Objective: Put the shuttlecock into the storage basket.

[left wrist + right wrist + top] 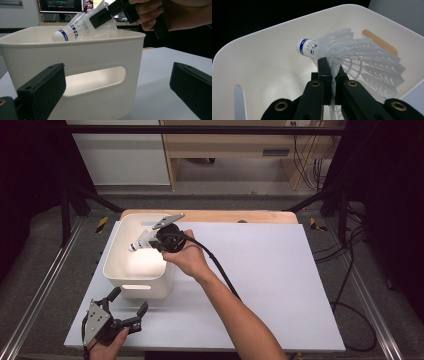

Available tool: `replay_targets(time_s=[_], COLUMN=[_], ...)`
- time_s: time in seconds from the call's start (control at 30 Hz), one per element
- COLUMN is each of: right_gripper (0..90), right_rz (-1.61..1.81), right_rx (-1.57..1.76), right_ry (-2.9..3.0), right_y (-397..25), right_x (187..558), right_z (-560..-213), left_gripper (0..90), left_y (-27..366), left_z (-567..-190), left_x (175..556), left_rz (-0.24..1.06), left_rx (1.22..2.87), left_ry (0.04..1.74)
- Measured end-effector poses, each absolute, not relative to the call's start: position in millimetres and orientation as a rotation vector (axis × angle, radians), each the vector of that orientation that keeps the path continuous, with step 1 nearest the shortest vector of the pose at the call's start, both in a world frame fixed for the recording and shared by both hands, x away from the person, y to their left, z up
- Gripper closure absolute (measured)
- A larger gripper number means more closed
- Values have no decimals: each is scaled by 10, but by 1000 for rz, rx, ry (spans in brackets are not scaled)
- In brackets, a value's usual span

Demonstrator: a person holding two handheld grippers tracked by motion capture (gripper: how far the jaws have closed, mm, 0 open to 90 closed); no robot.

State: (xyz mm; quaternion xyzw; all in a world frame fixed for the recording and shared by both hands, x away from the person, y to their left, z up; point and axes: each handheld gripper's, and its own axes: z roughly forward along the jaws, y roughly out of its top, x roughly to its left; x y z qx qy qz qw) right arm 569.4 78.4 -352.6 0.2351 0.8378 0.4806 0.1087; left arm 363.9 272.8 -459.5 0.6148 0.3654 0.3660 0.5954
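**Shuttlecock held over the bin**

My right gripper is clamped on the shuttlecock skirt above the white bin; its long axis runs ahead of the jaws, cork tip leading. My left gripper rests spread wide, gripping nothing

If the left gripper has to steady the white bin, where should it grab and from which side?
Take the near wall of the white bin at its oval handle slot, coming from the person's side. The left gripper already faces that wall with its jaws wide open. One jaw could go through the slot, probably a surer hold than the smooth wall.
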Motion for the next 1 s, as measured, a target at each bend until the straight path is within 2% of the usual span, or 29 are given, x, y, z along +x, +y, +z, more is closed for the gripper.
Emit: replay_targets(time_s=[1.0], right_gripper=[896], right_rz=[1376], right_rx=[687], right_ry=[2496], right_y=[822], right_x=[5687], right_z=[-3603], left_gripper=[5], left_y=[2739], left_z=[-4597], left_x=[3645], left_rz=[849], left_rx=[1429], left_ry=[851])
